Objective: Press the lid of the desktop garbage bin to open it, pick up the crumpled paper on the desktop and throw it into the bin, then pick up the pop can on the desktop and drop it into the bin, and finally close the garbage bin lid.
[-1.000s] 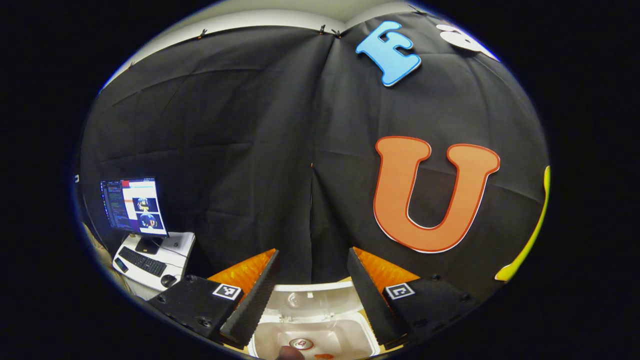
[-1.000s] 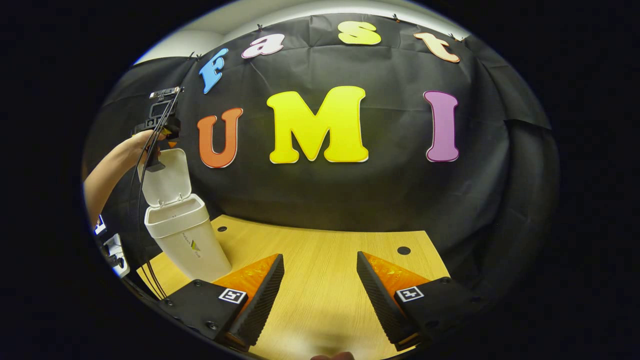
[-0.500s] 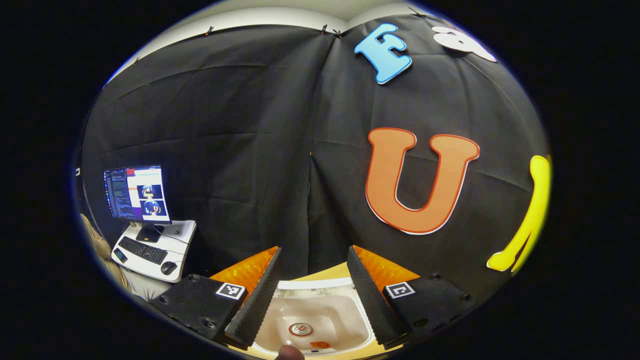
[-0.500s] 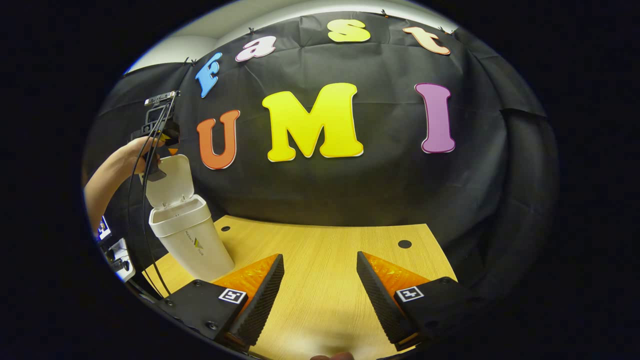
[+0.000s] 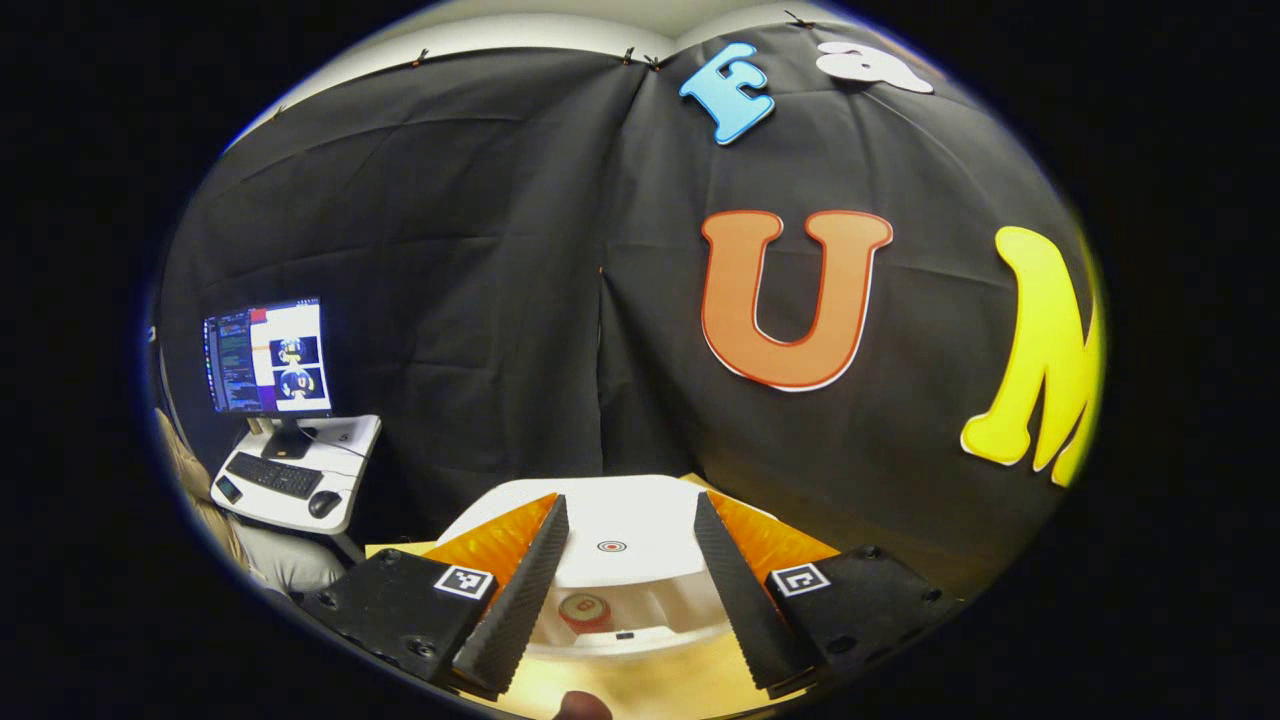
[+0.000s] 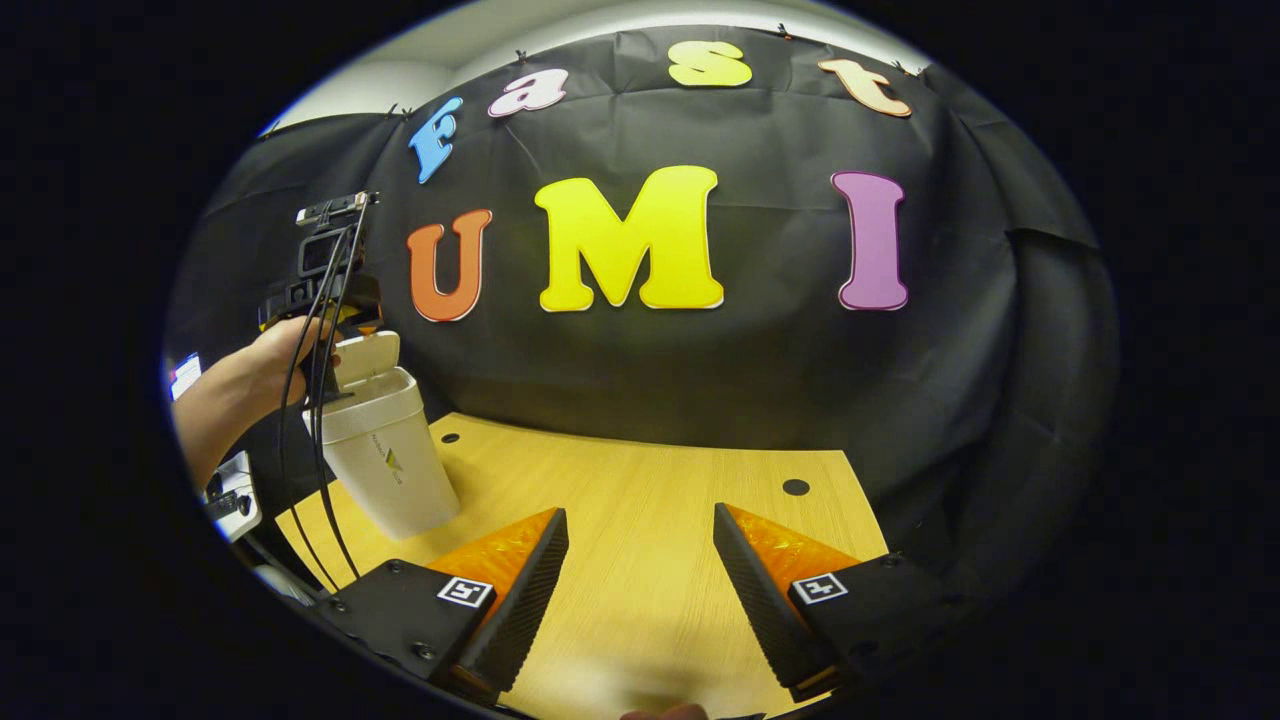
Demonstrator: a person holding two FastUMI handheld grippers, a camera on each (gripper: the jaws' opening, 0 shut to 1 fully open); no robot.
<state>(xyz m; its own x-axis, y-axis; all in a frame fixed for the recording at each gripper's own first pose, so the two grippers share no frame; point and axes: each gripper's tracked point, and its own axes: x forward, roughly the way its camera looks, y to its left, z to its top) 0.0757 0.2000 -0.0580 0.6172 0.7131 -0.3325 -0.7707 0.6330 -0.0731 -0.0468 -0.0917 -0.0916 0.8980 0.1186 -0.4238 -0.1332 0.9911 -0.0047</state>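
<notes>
Wooden desktop (image 6: pixel 650 520): bin (image 6: pixel 390 455) lid (image 5: pixel 620 525) half-lowered, pop can (image 5: pixel 585 610) inside; both tongs (image 5: pixel 625 590) (image 6: pixel 640 600) apart

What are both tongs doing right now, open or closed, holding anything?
Left tongs: open, holding nothing, at the half-closed bin lid.
Right tongs: open, holding nothing, over the table.

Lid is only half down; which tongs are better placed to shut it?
Left. The left tongs hang open right over the lid; the right tongs hover over the table, away from the bin.
</notes>
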